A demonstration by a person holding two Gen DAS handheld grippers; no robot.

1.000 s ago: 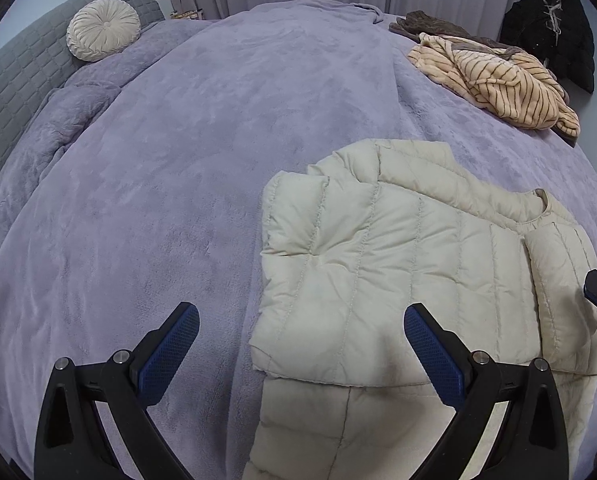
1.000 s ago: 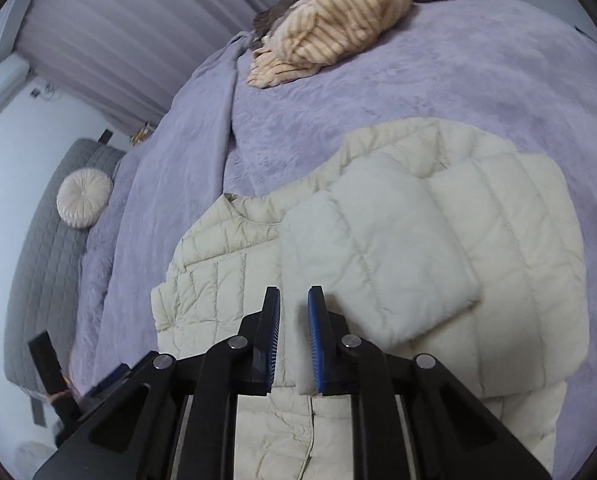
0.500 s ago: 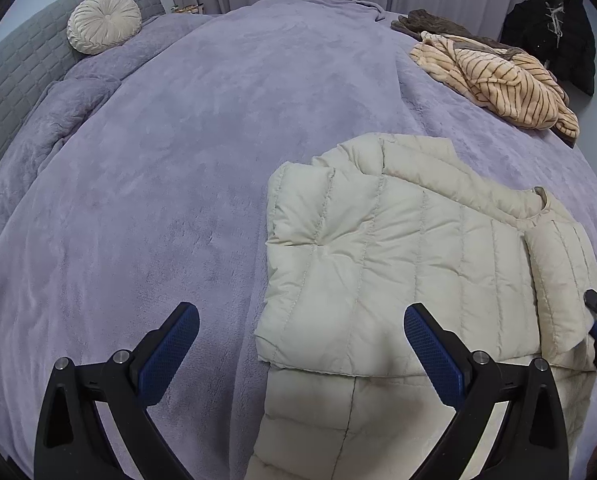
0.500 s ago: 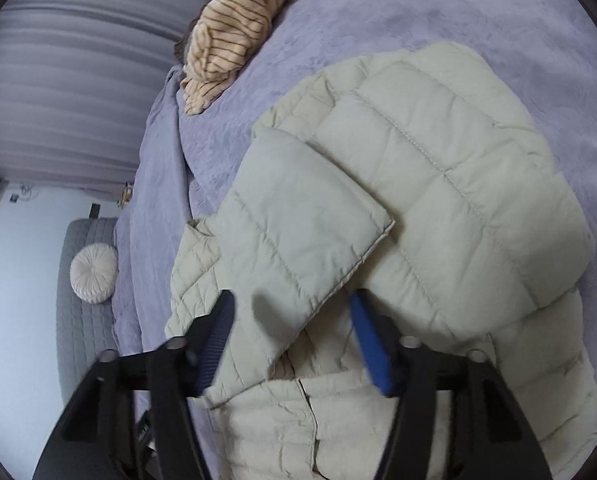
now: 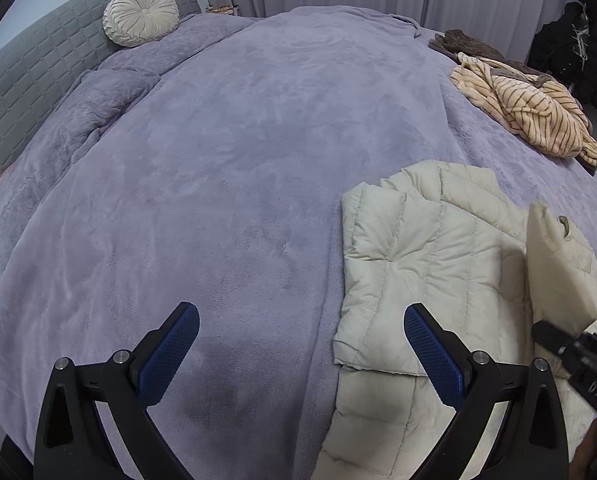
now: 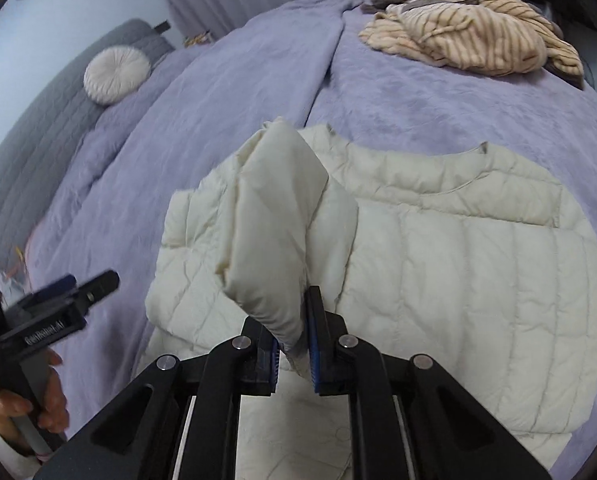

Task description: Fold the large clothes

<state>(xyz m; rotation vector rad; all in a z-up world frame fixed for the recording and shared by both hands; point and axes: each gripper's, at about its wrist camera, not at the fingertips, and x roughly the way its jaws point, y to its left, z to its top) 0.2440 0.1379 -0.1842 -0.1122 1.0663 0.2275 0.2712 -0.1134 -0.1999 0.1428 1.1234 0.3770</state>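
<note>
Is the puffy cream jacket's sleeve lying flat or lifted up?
Lifted: the right gripper pinches the quilted cream jacket's sleeve, raising it.

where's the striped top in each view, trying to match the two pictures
Left wrist view: the striped top lies crumpled at the upper right, beyond the cream jacket.
Right wrist view: the striped top is at the top right, again past the jacket.
Shared landmark: the round cushion at the upper left.

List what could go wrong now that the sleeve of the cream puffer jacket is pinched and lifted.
1. The right gripper, whose jaws have just been closing, pinches only the cuff end of the sleeve; the slick padding could slip out.
2. Pulling may drag the cream puffer jacket and undo its folded side.
3. The left gripper is open over the purple blanket, pinning nothing.
</note>
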